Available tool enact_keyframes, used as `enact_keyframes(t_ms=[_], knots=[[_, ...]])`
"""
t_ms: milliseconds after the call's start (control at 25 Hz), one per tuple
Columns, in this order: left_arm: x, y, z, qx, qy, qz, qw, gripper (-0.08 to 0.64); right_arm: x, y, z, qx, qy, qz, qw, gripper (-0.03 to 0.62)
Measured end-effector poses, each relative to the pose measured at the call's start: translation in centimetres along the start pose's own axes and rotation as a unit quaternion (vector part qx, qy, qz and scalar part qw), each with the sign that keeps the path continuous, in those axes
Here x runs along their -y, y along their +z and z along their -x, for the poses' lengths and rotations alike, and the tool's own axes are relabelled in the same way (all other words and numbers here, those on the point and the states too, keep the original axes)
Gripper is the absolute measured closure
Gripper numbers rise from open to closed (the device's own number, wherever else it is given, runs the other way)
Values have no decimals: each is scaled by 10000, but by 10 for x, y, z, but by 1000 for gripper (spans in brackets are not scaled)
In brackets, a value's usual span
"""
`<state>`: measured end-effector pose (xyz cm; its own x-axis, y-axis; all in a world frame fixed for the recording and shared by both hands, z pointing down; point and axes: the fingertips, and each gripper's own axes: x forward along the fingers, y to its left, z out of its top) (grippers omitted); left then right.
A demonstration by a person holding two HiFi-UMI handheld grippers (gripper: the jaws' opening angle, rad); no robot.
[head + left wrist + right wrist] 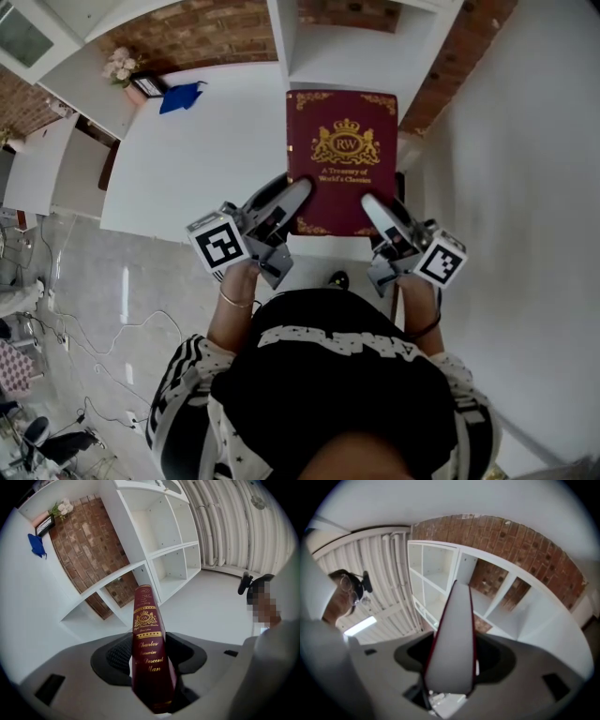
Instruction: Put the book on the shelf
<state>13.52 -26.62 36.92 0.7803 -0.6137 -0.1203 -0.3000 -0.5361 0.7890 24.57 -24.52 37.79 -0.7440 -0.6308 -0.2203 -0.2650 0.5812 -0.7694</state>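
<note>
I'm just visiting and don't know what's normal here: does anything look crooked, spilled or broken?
Nothing stands out. The red book is held flat, cover up, the left tool clamped on its spine and the right tool on its page edge. A blue cloth lies crumpled on the white counter.

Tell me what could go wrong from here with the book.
1. The left claw grips the book at its spine and the right claw grips its page edge, both at the near end. The far end hangs unsupported, so the book may sag or slip out.
2. The book lies flat, cover up, facing the shelf. If pushed in off-centre, a far corner might catch a divider.
</note>
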Motion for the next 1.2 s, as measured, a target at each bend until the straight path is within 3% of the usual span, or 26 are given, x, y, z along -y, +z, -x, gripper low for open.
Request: enact_keyframes(t_ms=[280, 600, 1040, 1200], knots=[[3, 2, 0, 220, 1, 24, 9998, 318, -3, 0, 0, -291, 305, 192, 9989, 319], [3, 5, 2, 392, 115, 37, 9992, 319, -1, -2, -1, -430, 403, 35, 9983, 313], [-3, 4, 2, 8, 299, -37, 9995, 311, 1, -3, 1, -162, 115, -552, 9983, 328], [-2, 5, -1, -224, 255, -255, 9991, 308, 1, -2, 1, -16, 5, -657, 9978, 337]])
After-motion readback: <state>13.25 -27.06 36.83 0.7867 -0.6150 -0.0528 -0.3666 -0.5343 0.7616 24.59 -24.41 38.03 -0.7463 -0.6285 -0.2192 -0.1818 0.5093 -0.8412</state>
